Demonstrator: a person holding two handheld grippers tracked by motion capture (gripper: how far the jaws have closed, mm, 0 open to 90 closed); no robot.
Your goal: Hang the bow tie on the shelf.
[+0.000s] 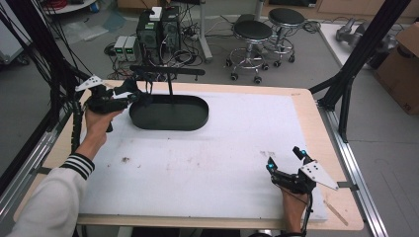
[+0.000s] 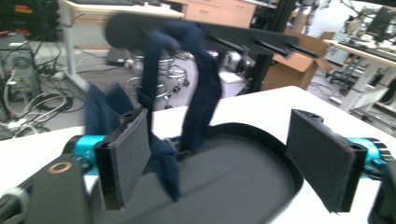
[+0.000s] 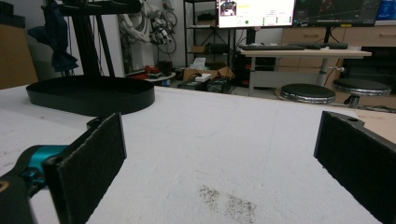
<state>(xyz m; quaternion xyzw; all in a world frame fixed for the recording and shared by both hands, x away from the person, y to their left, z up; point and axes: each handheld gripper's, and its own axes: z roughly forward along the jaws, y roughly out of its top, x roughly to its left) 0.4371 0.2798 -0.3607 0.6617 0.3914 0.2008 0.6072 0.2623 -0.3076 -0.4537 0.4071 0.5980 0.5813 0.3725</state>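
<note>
The landmark here is the black tray [image 1: 170, 114], an oval dish sitting at the far left of the white board [image 1: 207, 158], with a thin post rising out of it to a crossbar [image 1: 170, 72]. A dark blue cloth [image 2: 196, 88] is draped over the left end of that bar and hangs down in two limp strands toward the tray, so it looks like the bar serves as a hanger and the tray as its weighted foot. The left gripper [image 1: 129, 97] is held up at the tray's left end, level with the hanging cloth; in the left gripper view its jaws stand wide apart, one pad [image 2: 126, 156] just beside the nearer strand and the other well clear of it, nothing pinched between them. My guess is that the hand is either lining up to take hold of the cloth or has just let it settle on the bar; I cannot tell which. The right gripper [image 1: 285, 160] rests low on the board, well away from the tray toward the near right corner, jaws also spread and empty, pointing across bare board with a faint smudge [image 3: 226, 200] in front of it. It seems parked out of the way while the left does the work.
</note>
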